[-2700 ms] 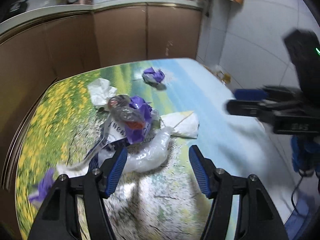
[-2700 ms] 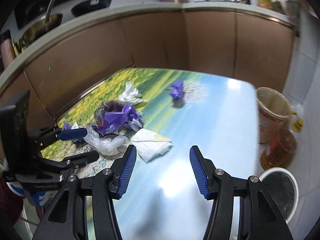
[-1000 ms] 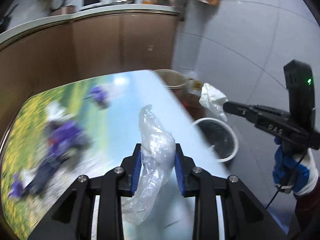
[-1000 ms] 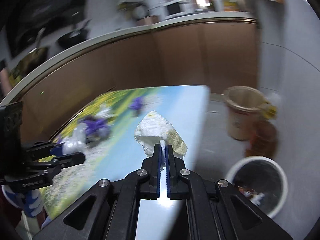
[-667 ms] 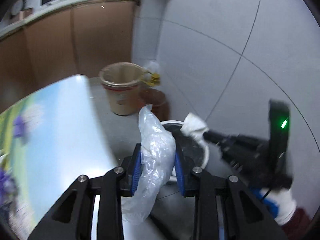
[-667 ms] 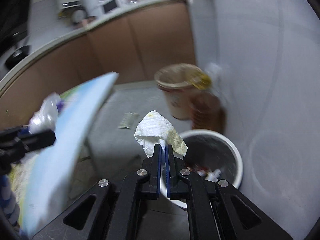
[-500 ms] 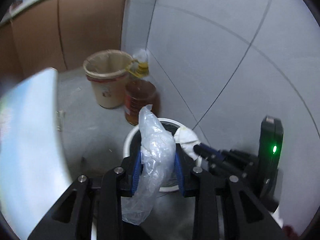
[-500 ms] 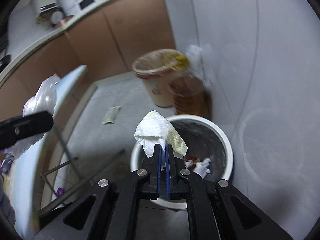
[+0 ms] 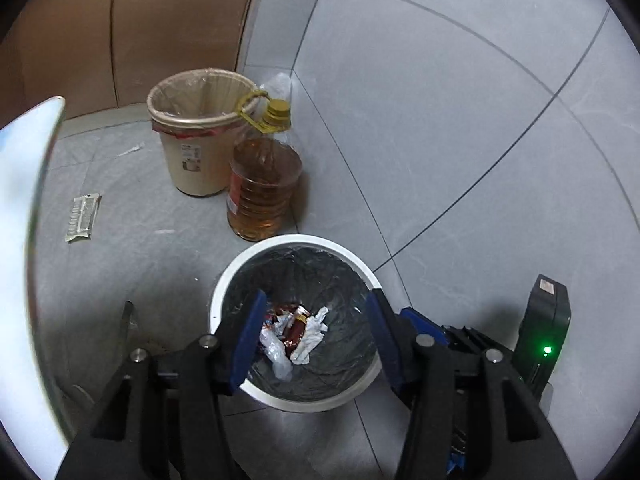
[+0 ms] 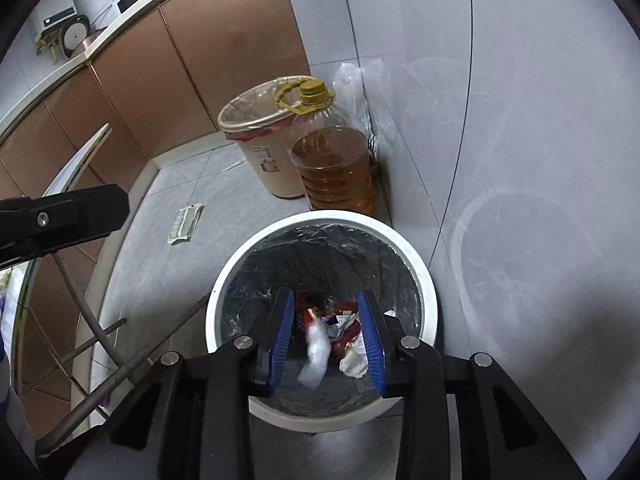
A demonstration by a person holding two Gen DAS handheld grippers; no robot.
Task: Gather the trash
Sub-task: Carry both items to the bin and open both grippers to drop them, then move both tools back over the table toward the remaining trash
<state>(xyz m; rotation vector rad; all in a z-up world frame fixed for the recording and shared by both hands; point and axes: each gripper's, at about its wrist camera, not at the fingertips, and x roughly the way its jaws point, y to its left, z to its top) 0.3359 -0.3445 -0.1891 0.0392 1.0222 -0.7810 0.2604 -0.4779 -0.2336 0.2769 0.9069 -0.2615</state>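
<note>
Both tongs hang over a white-rimmed bin [image 9: 224, 280] lined with a dark bag, standing on the grey tiled floor [image 9: 132, 248] close to the wall.

The left tongs [image 9: 316, 332] are spreading at this moment, their blue pads [image 9: 250, 332] apart with nothing gripped between them. Through the gap, down in the bin, lie a clear plastic bag [image 9: 278, 354], a crumpled white tissue [image 9: 314, 334] just right of it, and red wrappers [image 9: 294, 324] between and behind them.

The right tongs [image 10: 328, 338] are also spreading, their pads clear of any item. In the right wrist view the plastic bag [image 10: 316, 350] shows between the pads as a pale, slightly blurred shape; whether it has settled on the bottom I cannot tell. The tissue [image 10: 354, 362] lies to its right, against the right pad in the picture, and red wrappers [image 10: 340, 320] sit beyond.

Just past the far rim stands a large bottle of amber oil [image 9: 262, 184] with a yellow cap, and touching its left side a beige bin [image 9: 196, 152] with a clear liner. A flat silvery packet [image 9: 82, 218] lies on the floor to the left. The edge of the worktop [image 9: 20, 184] curves along the left of the left wrist view. Brown cabinet doors [image 10: 224, 52] run along the far side.
</note>
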